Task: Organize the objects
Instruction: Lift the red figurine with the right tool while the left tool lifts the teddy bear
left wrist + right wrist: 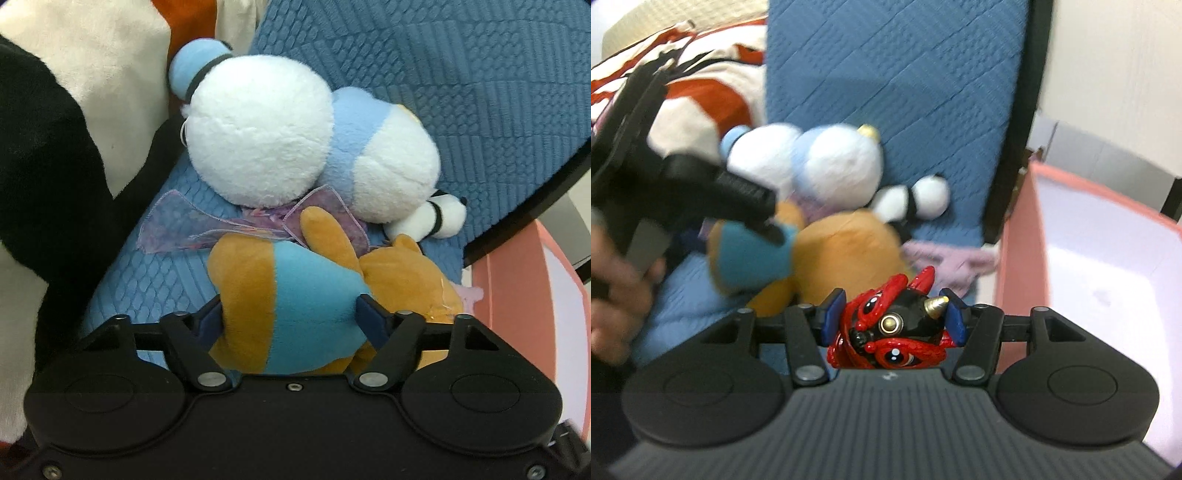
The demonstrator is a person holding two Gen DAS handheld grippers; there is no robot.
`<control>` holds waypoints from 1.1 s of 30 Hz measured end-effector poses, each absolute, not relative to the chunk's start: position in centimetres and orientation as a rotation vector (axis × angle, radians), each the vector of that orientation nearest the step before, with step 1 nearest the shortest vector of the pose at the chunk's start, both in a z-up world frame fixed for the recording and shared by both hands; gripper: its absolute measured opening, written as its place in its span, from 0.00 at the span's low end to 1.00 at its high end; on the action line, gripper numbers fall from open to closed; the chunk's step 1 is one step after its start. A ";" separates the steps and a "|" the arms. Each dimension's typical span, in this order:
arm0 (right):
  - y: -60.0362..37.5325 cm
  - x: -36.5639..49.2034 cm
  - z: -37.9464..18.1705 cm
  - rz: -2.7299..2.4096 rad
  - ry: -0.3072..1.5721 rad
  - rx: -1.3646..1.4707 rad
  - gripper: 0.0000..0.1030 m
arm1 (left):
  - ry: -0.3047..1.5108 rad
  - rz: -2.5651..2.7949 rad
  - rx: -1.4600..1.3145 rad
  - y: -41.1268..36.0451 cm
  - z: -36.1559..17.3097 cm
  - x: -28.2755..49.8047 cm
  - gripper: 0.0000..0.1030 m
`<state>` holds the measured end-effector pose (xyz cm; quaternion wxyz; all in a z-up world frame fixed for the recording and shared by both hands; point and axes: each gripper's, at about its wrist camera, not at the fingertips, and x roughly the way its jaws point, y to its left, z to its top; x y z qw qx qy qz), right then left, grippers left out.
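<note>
the left wrist view shows the left gripper with its blue pads pressed into both sides of an orange and teal plush toy, which lies on a blue quilted seat cushion. just beyond it lies a white and light-blue plush toy, touching a sheer purple ribbon. a large black and white plush fills the left side.

only the right wrist view shows the right gripper, pinching a red and black toy figure with a gold horn, held off the cushion. this view also shows the left gripper from outside, blurred, with a person's hand on its handle, and a red and cream patterned cloth at far left.

the cushion ends at a black chair frame on the right. beside that edge stands an open pink box with a pale bare floor inside; a pink fabric piece lies at the seat edge next to its wall. a light wall stands behind.
</note>
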<state>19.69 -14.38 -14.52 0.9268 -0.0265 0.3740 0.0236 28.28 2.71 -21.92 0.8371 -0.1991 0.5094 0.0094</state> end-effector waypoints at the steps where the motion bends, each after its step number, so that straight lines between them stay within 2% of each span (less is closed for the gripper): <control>1: -14.2 19.6 -14.8 0.060 0.779 -0.049 0.57 | 1.076 0.017 -0.425 2.6 -21.8 28.0 0.65; 5: -13.3 19.7 -15.2 0.086 0.796 -0.078 0.57 | 1.066 0.000 -0.442 2.3 -21.0 25.9 0.59; 14: -13.9 20.0 -16.1 0.108 0.873 -0.023 0.58 | 1.096 -0.050 -0.487 2.8 -20.6 22.7 0.57; 16: -13.7 19.8 -16.0 0.115 0.862 -0.028 0.58 | 1.110 -0.054 -0.493 3.0 -20.7 22.9 0.61; 18: -13.7 19.6 -15.9 0.122 0.862 -0.007 0.57 | 1.102 -0.044 -0.469 2.9 -20.3 22.7 0.75; 21: -13.8 19.1 -16.1 0.145 0.862 0.034 0.62 | 1.046 -0.039 -0.357 2.1 -19.2 22.2 0.85; 24: -13.8 18.7 -16.0 0.146 0.846 0.037 0.69 | 1.011 -0.057 -0.282 1.0 -18.5 22.0 0.87; 29: -14.1 18.8 -16.4 0.130 0.861 0.053 0.70 | 0.991 -0.082 -0.160 -1.2 -18.2 22.8 0.96; 31: -14.3 18.9 -17.0 0.127 0.870 0.051 0.75 | 0.973 -0.100 -0.120 -2.1 -18.1 23.1 0.97; 33: -14.4 19.1 -17.4 0.122 0.866 0.042 0.75 | 0.967 -0.098 -0.097 -2.5 -18.2 23.6 0.99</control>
